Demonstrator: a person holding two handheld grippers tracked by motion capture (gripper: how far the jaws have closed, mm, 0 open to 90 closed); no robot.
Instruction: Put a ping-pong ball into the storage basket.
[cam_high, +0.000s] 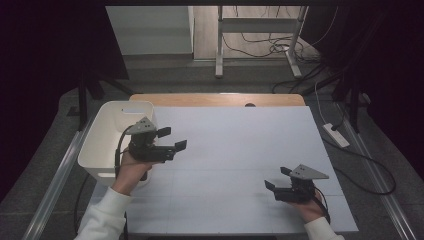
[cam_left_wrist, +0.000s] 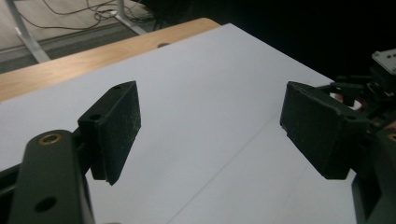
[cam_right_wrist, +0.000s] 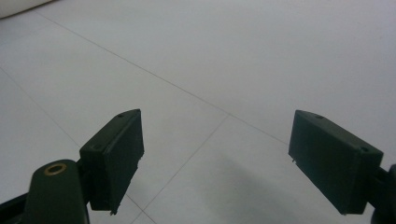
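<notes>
White bin (cam_high: 112, 140) just left of the left gripper's (cam_high: 172, 138) spread, empty jaws.

Left gripper (cam_high: 173, 138) raised, jaws apart; right gripper (cam_high: 278, 177) low, jaws apart

- A white sheet (cam_high: 240, 165) covers the tabletop (cam_high: 220, 99); a strip of bare wood shows along its far edge
- Grey floor (cam_high: 200, 80) lies beyond, lighter and wood-toned farther back
- A pale metal frame (cam_high: 260, 30) stands on two legs there; loose cables (cam_high: 265, 47) coil between them
- A white power strip (cam_high: 336, 135) lies on the floor at the right; a dark cable loops from it
- Both sides of the room sink into darkness; metal rails (cam_high: 55, 175) flank the tabletop
</notes>
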